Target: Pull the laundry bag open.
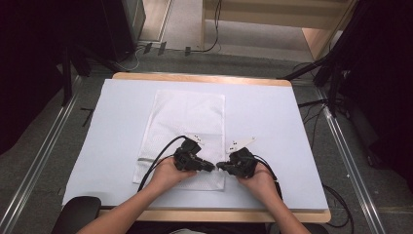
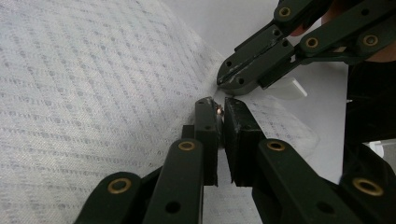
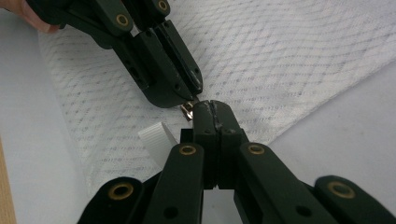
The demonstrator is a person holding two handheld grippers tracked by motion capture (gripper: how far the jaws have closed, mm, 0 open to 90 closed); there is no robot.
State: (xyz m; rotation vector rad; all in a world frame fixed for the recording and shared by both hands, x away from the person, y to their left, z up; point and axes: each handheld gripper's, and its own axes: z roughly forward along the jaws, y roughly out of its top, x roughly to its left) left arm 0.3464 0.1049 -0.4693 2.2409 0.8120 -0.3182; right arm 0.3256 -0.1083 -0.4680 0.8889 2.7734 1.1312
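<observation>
Zipper pull [image 2: 219, 110] sits between left fingers [image 2: 205, 135] (nearly closed).

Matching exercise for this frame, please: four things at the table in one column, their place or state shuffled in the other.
Things:
1. mesh bag
2. left claw
3. right claw
4. ribbed tab

Place or state:
A. pinching the small metal zipper pull
B. white, lying beside the bag's corner
C. spread flat on the table
D. jaws closed, tip at the bag's edge, facing the other claw

Pairs: 1-C, 2-A, 3-D, 4-B.
</observation>
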